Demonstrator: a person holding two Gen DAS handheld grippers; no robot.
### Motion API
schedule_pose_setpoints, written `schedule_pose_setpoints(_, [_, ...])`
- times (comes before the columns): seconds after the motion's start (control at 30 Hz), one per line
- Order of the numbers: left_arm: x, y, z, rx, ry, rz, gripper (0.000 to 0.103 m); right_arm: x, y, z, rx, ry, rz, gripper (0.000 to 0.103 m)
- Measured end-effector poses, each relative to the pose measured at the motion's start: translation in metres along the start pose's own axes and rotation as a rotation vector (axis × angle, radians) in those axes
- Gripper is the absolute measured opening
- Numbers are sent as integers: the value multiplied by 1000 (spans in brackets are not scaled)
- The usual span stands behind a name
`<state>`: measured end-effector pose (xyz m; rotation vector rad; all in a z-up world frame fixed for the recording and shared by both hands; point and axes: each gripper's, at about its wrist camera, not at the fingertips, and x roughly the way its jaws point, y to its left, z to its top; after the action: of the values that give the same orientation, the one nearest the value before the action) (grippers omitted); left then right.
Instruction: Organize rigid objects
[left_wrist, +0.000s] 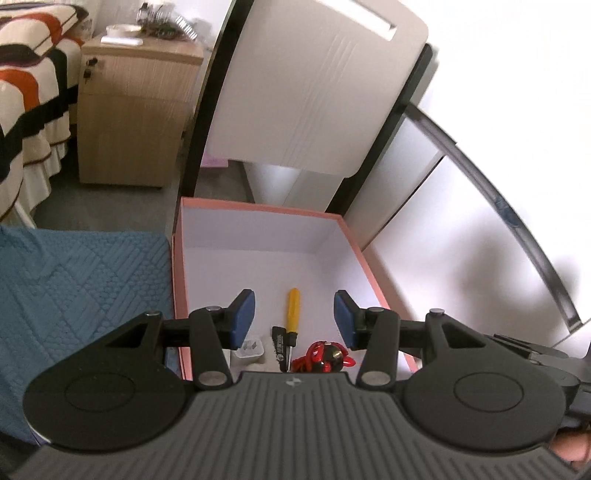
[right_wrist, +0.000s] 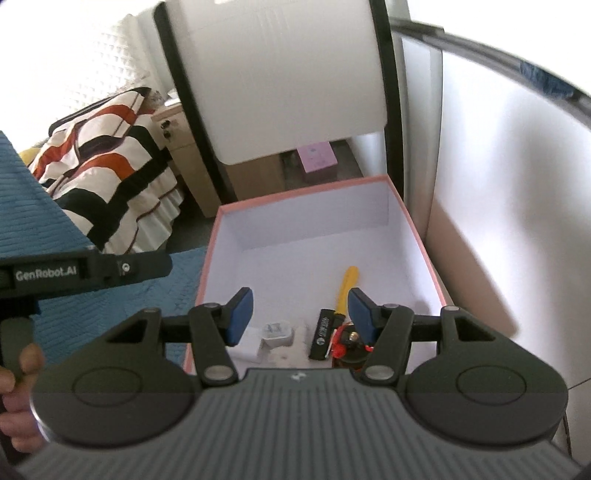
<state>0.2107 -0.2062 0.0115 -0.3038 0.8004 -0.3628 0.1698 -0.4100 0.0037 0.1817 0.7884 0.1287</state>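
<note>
A pink box (left_wrist: 177, 258) with a white inside stands open below both grippers; it also shows in the right wrist view (right_wrist: 413, 221). In it lie a yellow-handled screwdriver (left_wrist: 293, 310) (right_wrist: 347, 286), a white charger plug (left_wrist: 250, 349) (right_wrist: 275, 332), a small black bar (left_wrist: 279, 345) (right_wrist: 322, 334) and a red and black object (left_wrist: 325, 356) (right_wrist: 349, 341). My left gripper (left_wrist: 294, 319) is open and empty above the box. My right gripper (right_wrist: 301, 315) is open and empty above the same items.
A blue quilted cloth (left_wrist: 74, 288) (right_wrist: 22, 221) lies left of the box. A white chair back (left_wrist: 314, 81) (right_wrist: 280, 74) stands behind it. A wooden cabinet (left_wrist: 133, 110) and a striped bed (left_wrist: 26, 110) are at the left. The left gripper's body (right_wrist: 85, 273) shows at left.
</note>
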Motion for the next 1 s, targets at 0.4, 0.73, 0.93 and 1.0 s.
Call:
schedule_pose_setpoints(0.4, [-44, 7, -11, 49, -24, -33, 62, -33, 27, -14, 13, -68, -36, 60])
schedule_pose_setpoints(0.73, [-76, 17, -31, 52, -37, -63, 65, -56, 43, -41, 32, -90, -84, 61])
schedule_pose_setpoints(0.93, [-91, 18, -43, 45, -53, -48, 67, -64, 48, -56, 25, -90, -104, 63])
schedule_pose_setpoints(1.0, [-94, 17, -46, 50, -64, -28, 79, -66, 47, -59, 28, -88, -102, 72])
